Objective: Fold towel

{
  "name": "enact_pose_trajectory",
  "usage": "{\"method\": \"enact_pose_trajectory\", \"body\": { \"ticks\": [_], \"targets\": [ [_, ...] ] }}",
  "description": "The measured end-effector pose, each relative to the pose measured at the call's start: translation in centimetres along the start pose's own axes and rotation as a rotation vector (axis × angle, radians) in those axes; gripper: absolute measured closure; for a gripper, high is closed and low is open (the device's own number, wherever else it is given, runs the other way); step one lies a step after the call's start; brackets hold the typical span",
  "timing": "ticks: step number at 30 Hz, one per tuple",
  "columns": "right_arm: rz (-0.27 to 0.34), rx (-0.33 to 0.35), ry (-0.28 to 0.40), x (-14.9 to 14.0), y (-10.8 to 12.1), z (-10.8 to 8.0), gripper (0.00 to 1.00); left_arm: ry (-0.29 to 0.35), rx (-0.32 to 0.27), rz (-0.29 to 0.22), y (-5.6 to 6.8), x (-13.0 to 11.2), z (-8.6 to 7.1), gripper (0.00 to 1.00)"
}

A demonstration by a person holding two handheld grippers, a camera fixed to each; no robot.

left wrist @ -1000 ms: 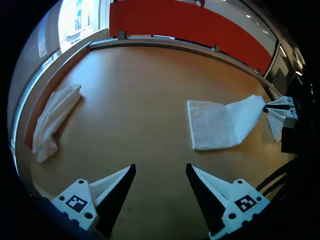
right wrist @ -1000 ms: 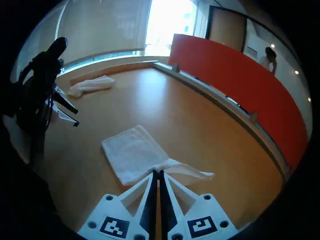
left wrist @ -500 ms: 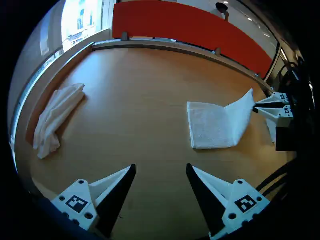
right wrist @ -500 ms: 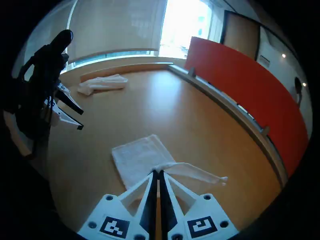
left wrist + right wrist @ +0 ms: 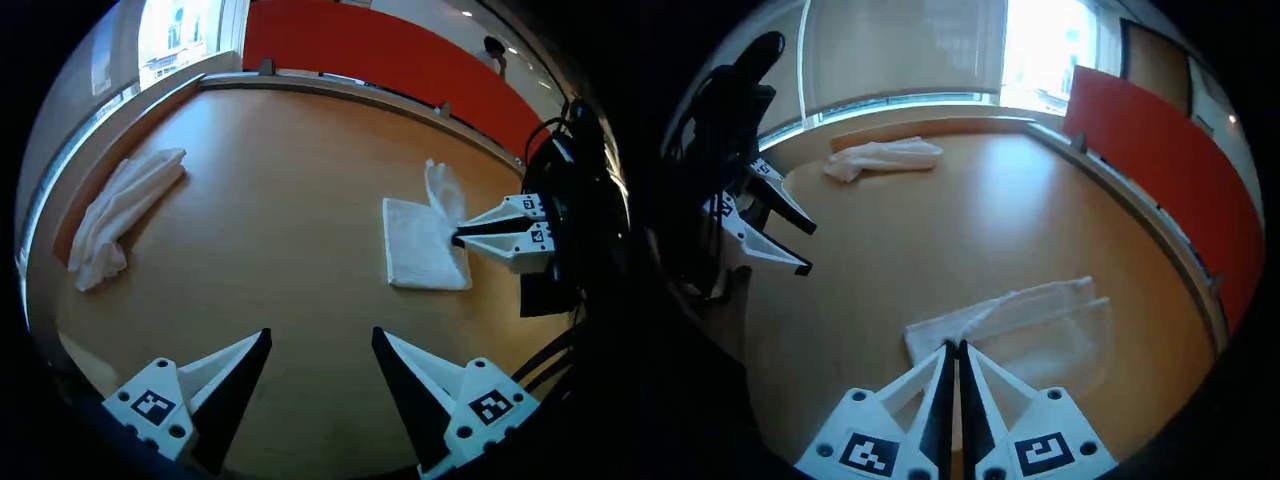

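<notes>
Wooden bench (image 5: 272,192), long, with a red partition (image 5: 384,60) along one edge and a window ledge along the adjoining one.

Right gripper (image 5: 957,346): fingers clenched together, a pinch of the white towel (image 5: 420,248) caught between the tips. Cloth runs straight out from the tips in the right gripper view. In the left gripper view the gripper comes in low from the towel's near side, tips at the towel's edge.

Towel: already doubled into a small rectangle, lying flat on the bench toward the partition-side edge. One flap is raised off the lower layer and stands up in a loose, rumpled peak above the pinched spot. The rest lies flat on the wood.

Left gripper (image 5: 320,332): fingers spread wide, nothing between them, bare wood beneath. It hangs over the bench well apart from the towel.

A second white cloth (image 5: 120,216), bunched and unfolded, lies along the window-side edge, far from both grippers.
</notes>
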State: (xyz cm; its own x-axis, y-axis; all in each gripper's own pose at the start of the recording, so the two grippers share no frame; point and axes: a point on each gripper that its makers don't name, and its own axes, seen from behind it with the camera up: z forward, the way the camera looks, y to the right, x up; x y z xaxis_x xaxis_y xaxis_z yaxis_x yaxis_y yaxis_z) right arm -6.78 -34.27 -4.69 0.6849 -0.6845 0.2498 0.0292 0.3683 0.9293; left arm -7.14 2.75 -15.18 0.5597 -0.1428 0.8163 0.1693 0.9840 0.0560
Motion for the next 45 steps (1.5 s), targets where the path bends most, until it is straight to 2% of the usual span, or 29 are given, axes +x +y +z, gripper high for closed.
{"method": "enact_pose_trajectory", "body": {
  "ticks": [5, 11, 14, 18, 26, 33, 45],
  "targets": [
    [0.031, 0.042, -0.037, -1.4, -1.5, 2.6, 0.97, -0.004, 0.004, -0.021, -0.6, -0.5, -0.1, 0.07],
    [0.063, 0.052, -0.051, -2.1, -1.7, 3.2, 0.95, -0.008, 0.008, -0.027, -1.1, -0.7, 0.0, 0.07],
    [0.068, 0.050, -0.053, -2.3, -1.6, 3.0, 0.91, -0.011, 0.006, -0.027, -1.1, -0.8, 0.1, 0.07],
    [0.069, 0.047, -0.056, -2.4, -1.6, 2.8, 0.78, -0.013, 0.005, -0.022, -1.0, -0.7, 0.2, 0.07],
    [0.091, 0.044, -0.054, -2.6, -1.5, 2.3, 0.37, -0.013, 0.000, -0.015, -0.8, -0.5, 0.2, 0.07],
    [0.089, 0.015, -0.056, -3.0, -1.0, 1.7, 0.31, -0.013, -0.001, -0.013, -0.7, -0.4, 0.2, 0.07],
    [0.118, -0.026, -0.065, -4.9, -0.6, 0.1, 0.31, -0.012, 0.001, -0.019, -0.7, -0.4, 0.3, 0.07]
  ]
}}
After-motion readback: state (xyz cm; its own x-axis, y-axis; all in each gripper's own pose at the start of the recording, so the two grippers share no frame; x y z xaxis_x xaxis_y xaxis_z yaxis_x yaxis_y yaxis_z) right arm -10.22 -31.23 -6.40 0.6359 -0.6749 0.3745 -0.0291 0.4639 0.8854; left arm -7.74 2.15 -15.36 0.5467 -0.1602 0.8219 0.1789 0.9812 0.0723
